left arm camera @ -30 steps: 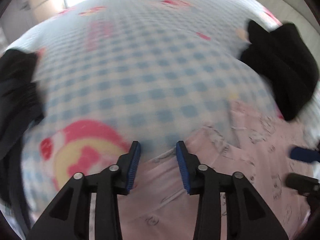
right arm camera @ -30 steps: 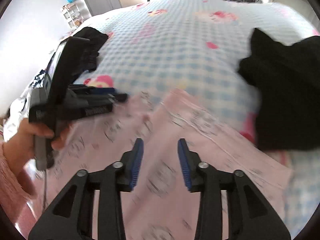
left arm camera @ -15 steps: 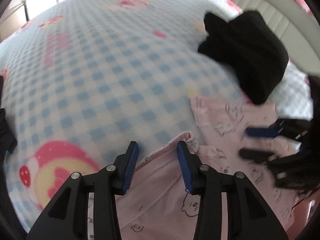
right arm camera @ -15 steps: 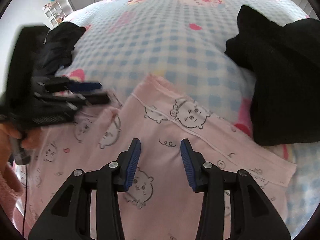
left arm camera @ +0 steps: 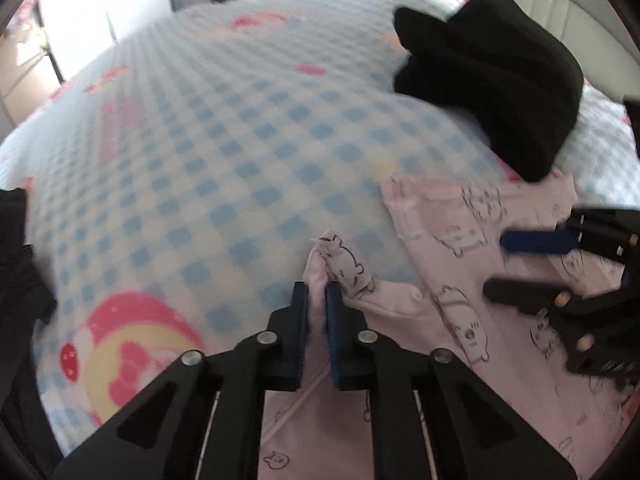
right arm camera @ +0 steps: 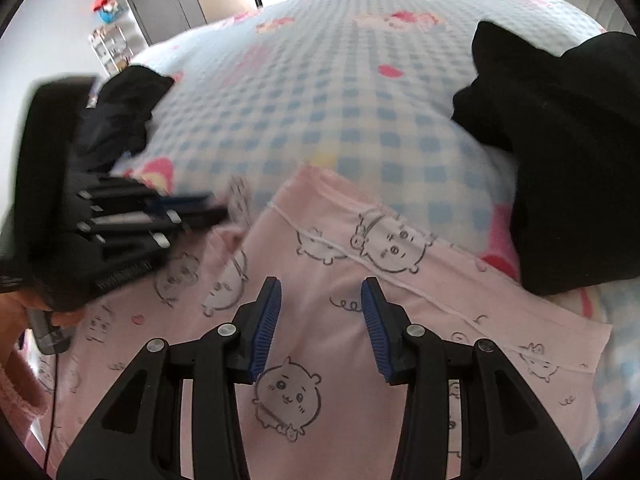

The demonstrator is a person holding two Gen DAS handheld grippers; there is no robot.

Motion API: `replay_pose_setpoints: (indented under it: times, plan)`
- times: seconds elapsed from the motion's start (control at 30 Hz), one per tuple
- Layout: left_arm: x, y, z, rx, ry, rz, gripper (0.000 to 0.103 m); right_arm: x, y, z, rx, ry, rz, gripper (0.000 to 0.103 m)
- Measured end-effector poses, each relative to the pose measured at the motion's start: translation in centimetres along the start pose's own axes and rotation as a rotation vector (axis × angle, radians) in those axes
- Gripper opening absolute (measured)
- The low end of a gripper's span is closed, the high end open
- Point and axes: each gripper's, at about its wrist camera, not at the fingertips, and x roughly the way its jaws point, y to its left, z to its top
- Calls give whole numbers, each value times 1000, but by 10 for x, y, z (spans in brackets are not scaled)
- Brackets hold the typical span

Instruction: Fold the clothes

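Observation:
A pink garment with cartoon prints [left arm camera: 460,300] lies flat on the near part of the bed. My left gripper [left arm camera: 317,292] is closing its jaws on a raised corner of that pink garment, and the cloth is pinched between the blue pads. From the right wrist view the left gripper [right arm camera: 216,210] comes in from the left with the corner at its tips. My right gripper [right arm camera: 321,292] hovers open over the middle of the pink garment [right arm camera: 320,280] with nothing between its fingers. It also shows at the right edge as the right gripper [left arm camera: 496,264].
A blue-and-white checked blanket [left arm camera: 240,140] with pink cartoon patches covers the bed. A black garment [right arm camera: 560,160] is heaped at the right beside the pink one. Another dark garment [right arm camera: 120,120] lies at the left. A hand [right arm camera: 16,300] holds the left gripper's handle.
The left gripper's jaws have closed on the pink garment's corner, which now stands up between the pads. The right gripper has stayed open over the garment.

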Motion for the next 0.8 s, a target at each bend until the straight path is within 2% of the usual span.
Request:
replay_pose_setpoints:
  times: [0.1, 0.17, 0.2, 0.27, 0.3, 0.37, 0.4, 0.47, 0.53, 0.63, 0.7, 0.77, 0.8]
  plan:
    - [-5, 20, 2, -102, -30, 16, 8, 6, -3, -3, 16, 1, -10, 43]
    - [-1, 30, 3, -150, -20, 79, 11, 6, -7, -4, 31, -14, -67, 42]
    - [4, 35, 3, -177, 3, 83, 18, 7, -8, -5, 39, -22, -96, 41]
    - [14, 44, 2, -229, 64, 40, 35, 9, -13, -6, 55, -21, -144, 41]
    - [15, 45, 2, -241, 60, 31, 35, 13, -15, -7, 58, -11, -159, 41]
    - [-7, 53, 2, -291, -23, -25, 40, 9, -14, -6, 60, -17, -154, 41]
    - [-24, 59, -1, -321, -73, -37, 46, 7, -14, -6, 61, -20, -151, 41]
    - [-60, 73, -12, -384, -151, -16, 52, -10, -13, -3, 68, -59, -110, 41]
    - [-89, 90, -35, -445, -147, 83, 52, -32, -10, 2, 60, -90, -73, 42]
    - [-123, 118, -89, -513, -77, 209, 52, -60, 10, 12, -41, -52, 18, 43]
    - [-126, 133, -119, -548, -22, 243, 52, -78, 23, 19, -109, -26, 78, 46]
    - [-125, 146, -146, -578, 31, 266, 52, -83, 35, 29, -112, 11, 118, 55]
    - [-121, 149, -156, -588, 57, 272, 52, -85, 41, 33, -114, 30, 138, 55]
